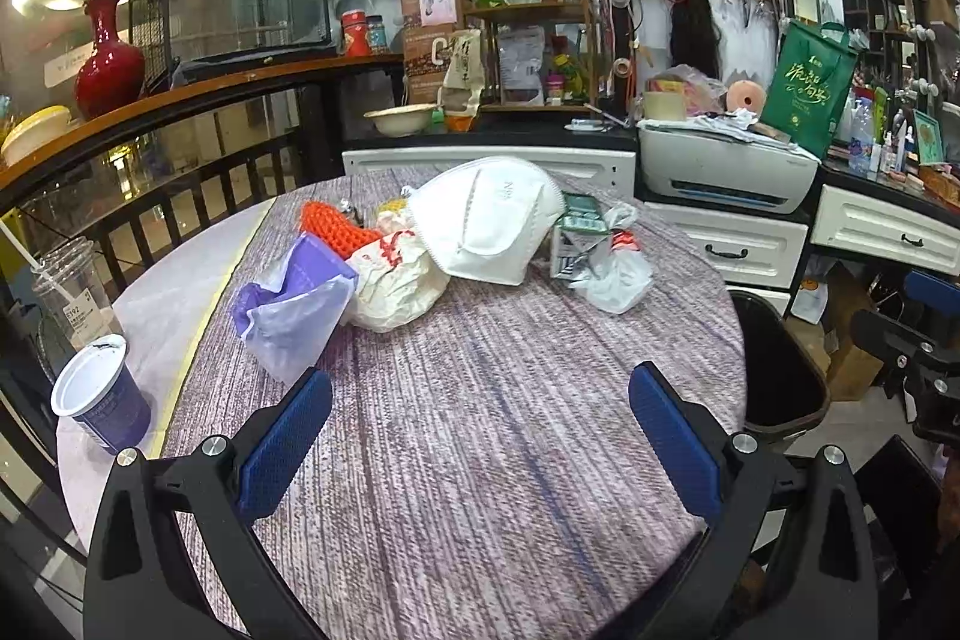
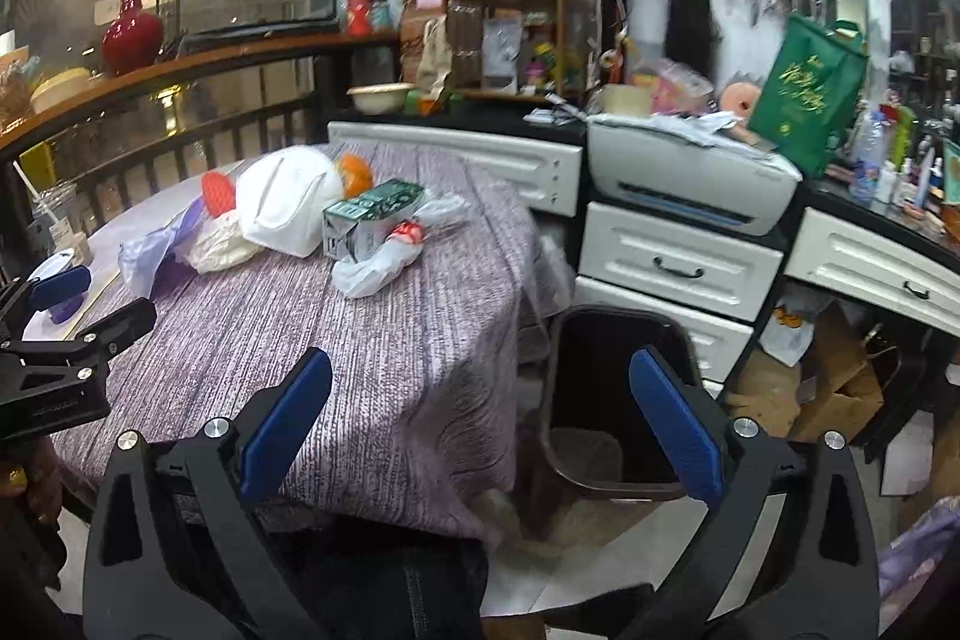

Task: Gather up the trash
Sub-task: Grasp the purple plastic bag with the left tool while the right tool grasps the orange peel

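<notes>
Cluttered shelves, white drawers (image 2: 678, 256) and a printer (image 1: 726, 166) fill the far side of the room, behind a round table (image 1: 480, 430) under a mauve woven cloth. Trash lies heaped at the far middle of the table: a white mask (image 1: 489, 220) leans on top, with a crumpled paper wrapper (image 1: 396, 286) and a purple bag (image 1: 294, 304) to its near left, something orange (image 1: 330, 226) behind those, and a green carton (image 1: 576, 232) beside a knotted white bag (image 1: 615, 268) to its right. At the table's left edge stand a purple cup (image 1: 102, 400) and a clear cup with a straw (image 1: 69, 292). On the floor just right of the table sits a dark bin (image 2: 618, 400). Left gripper (image 1: 480, 430) hovers over bare cloth near the table's front, jaws spread wide, holding nothing. Right gripper (image 2: 480, 424) hangs between table edge and bin, likewise released and empty
</notes>
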`<state>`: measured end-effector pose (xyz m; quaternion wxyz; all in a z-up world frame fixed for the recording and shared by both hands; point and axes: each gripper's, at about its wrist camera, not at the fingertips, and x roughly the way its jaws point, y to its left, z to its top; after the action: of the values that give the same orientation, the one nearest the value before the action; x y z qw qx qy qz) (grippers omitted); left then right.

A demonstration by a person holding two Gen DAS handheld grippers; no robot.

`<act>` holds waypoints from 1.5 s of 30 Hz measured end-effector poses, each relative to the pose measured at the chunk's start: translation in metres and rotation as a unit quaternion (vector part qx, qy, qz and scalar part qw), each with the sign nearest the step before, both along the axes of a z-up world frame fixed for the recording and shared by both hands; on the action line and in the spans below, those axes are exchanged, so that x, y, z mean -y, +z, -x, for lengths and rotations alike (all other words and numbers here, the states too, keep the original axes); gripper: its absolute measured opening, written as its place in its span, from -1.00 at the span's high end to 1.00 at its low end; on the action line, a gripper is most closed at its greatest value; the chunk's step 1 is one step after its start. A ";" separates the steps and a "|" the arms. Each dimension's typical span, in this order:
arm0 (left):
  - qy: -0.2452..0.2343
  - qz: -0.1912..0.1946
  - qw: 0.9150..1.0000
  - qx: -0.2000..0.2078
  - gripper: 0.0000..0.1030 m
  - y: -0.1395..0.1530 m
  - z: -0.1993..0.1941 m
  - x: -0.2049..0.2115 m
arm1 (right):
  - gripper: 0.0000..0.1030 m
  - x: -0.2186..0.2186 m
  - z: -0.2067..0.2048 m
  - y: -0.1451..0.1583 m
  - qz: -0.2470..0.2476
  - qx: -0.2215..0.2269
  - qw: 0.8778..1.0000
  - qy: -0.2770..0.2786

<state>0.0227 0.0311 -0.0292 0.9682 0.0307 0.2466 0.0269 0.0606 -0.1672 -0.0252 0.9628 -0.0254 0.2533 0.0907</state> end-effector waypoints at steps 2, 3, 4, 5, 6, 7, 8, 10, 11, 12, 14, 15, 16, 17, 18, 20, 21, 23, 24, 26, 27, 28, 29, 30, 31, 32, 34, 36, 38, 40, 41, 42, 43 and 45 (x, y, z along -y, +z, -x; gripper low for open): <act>-0.001 -0.006 1.000 -0.012 -0.90 0.000 -0.007 -0.006 | -0.91 -0.006 -0.018 -0.001 -0.004 -0.019 1.000 0.008; -0.002 -0.009 1.000 -0.016 -0.90 0.000 -0.011 -0.006 | -0.91 -0.010 -0.026 -0.002 -0.005 -0.027 1.000 0.011; -0.003 -0.013 1.000 -0.020 -0.90 0.001 -0.015 -0.008 | -0.91 -0.014 -0.037 -0.002 -0.009 -0.039 0.999 0.018; -0.004 -0.018 1.000 -0.024 -0.90 0.002 -0.018 -0.014 | -0.91 -0.018 -0.045 -0.003 -0.013 -0.046 0.999 0.022; -0.004 -0.022 0.999 -0.027 -0.90 0.003 -0.024 -0.014 | -0.91 -0.022 -0.056 -0.002 -0.018 -0.055 0.998 0.028; -0.004 -0.026 0.999 -0.032 -0.90 0.004 -0.029 -0.018 | -0.91 -0.026 -0.064 -0.001 -0.022 -0.059 0.997 0.033; -0.005 -0.028 0.999 -0.035 -0.90 0.005 -0.034 -0.021 | -0.91 -0.030 -0.071 0.000 -0.024 -0.061 0.997 0.036; -0.006 -0.026 0.998 -0.050 -0.90 0.006 -0.043 -0.031 | -0.91 -0.037 -0.083 0.003 -0.033 -0.063 0.996 0.053; -0.007 -0.025 0.998 -0.058 -0.90 0.007 -0.047 -0.037 | -0.91 -0.043 -0.090 0.007 -0.040 -0.062 0.995 0.071; -0.005 -0.026 0.998 -0.063 -0.90 0.008 -0.051 -0.042 | -0.91 -0.050 -0.096 0.010 -0.037 -0.060 0.993 0.090; -0.001 -0.029 0.997 -0.069 -0.90 0.011 -0.057 -0.051 | -0.91 -0.066 -0.108 0.015 -0.017 -0.058 0.991 0.118; 0.001 -0.030 0.997 -0.072 -0.90 0.012 -0.061 -0.055 | -0.91 -0.072 -0.111 0.016 -0.011 -0.058 0.990 0.125; 0.003 -0.032 0.997 -0.076 -0.90 0.013 -0.063 -0.060 | -0.91 -0.075 -0.115 0.017 -0.008 -0.059 0.990 0.131; 0.007 -0.036 0.996 -0.080 -0.90 0.014 -0.066 -0.064 | -0.91 -0.080 -0.121 0.018 -0.007 -0.061 0.989 0.138; 0.013 -0.039 0.996 -0.085 -0.90 0.014 -0.069 -0.068 | -0.91 -0.081 -0.124 0.019 -0.006 -0.061 0.988 0.140; 0.019 -0.040 0.995 -0.093 -0.90 0.013 -0.075 -0.076 | -0.91 -0.084 -0.133 0.021 0.001 -0.056 0.989 0.139; 0.020 -0.037 0.994 -0.097 -0.90 0.013 -0.077 -0.079 | -0.91 -0.084 -0.136 0.022 0.002 -0.055 0.989 0.139; 0.020 -0.017 0.994 -0.110 -0.90 0.010 -0.084 -0.086 | -0.91 -0.084 -0.149 0.026 -0.001 -0.058 0.989 0.140; 0.020 -0.009 0.993 -0.116 -0.90 0.009 -0.087 -0.087 | -0.91 -0.084 -0.158 0.029 -0.007 -0.063 0.988 0.142; 0.018 0.006 0.992 -0.126 -0.90 0.007 -0.093 -0.089 | -0.91 -0.082 -0.174 0.035 -0.019 -0.069 0.988 0.139; 0.019 0.006 0.992 -0.126 -0.90 0.007 -0.095 -0.089 | -0.91 -0.082 -0.185 0.038 -0.027 -0.072 0.988 0.135; 0.019 0.004 0.992 -0.125 -0.90 0.008 -0.096 -0.088 | -0.91 -0.082 -0.196 0.041 -0.036 -0.078 0.987 0.133; 0.018 0.002 0.992 -0.125 -0.90 0.008 -0.098 -0.088 | -0.90 -0.083 -0.205 0.042 -0.042 -0.085 0.987 0.132; 0.017 -0.001 0.992 -0.125 -0.90 0.008 -0.099 -0.087 | -0.89 -0.085 -0.216 0.044 -0.052 -0.094 0.985 0.132; 0.019 -0.005 0.992 -0.125 -0.90 0.008 -0.101 -0.086 | -0.86 -0.087 -0.228 0.044 -0.062 -0.105 0.983 0.136; 0.021 -0.006 0.992 -0.126 -0.90 0.008 -0.103 -0.086 | -0.82 -0.091 -0.241 0.045 -0.072 -0.121 0.980 0.144; 0.022 -0.009 0.991 -0.131 -0.90 0.007 -0.108 -0.087 | -0.66 -0.101 -0.264 0.043 -0.088 -0.148 0.973 0.154; 0.027 -0.024 0.990 -0.133 -0.90 0.005 -0.113 -0.086 | -0.62 -0.110 -0.280 0.041 -0.100 -0.169 0.967 0.162; 0.035 -0.038 0.989 -0.138 -0.90 0.003 -0.119 -0.086 | -0.60 -0.124 -0.294 0.037 -0.095 -0.188 0.962 0.172; 0.038 -0.042 0.988 -0.145 -0.80 -0.001 -0.124 -0.087 | -0.43 -0.138 -0.303 0.030 -0.071 -0.202 0.961 0.175; 0.041 -0.043 0.987 -0.147 -0.74 -0.002 -0.126 -0.089 | -0.37 -0.142 -0.306 0.028 -0.063 -0.207 0.961 0.174; 0.046 -0.041 0.987 -0.151 -0.64 -0.004 -0.128 -0.091 | -0.26 -0.145 -0.309 0.024 -0.058 -0.214 0.959 0.174; 0.049 -0.039 0.986 -0.152 -0.55 -0.005 -0.128 -0.093 | -0.15 -0.150 -0.314 0.020 -0.053 -0.225 0.957 0.176; 0.055 -0.029 0.986 -0.152 -0.41 -0.006 -0.128 -0.098 | 0.05 -0.152 -0.318 0.013 -0.045 -0.240 0.954 0.173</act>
<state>0.1505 0.1292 -0.0351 0.9151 0.0487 0.3917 0.0820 0.3785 -0.0150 -0.0126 0.8436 -0.0025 0.4639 0.2704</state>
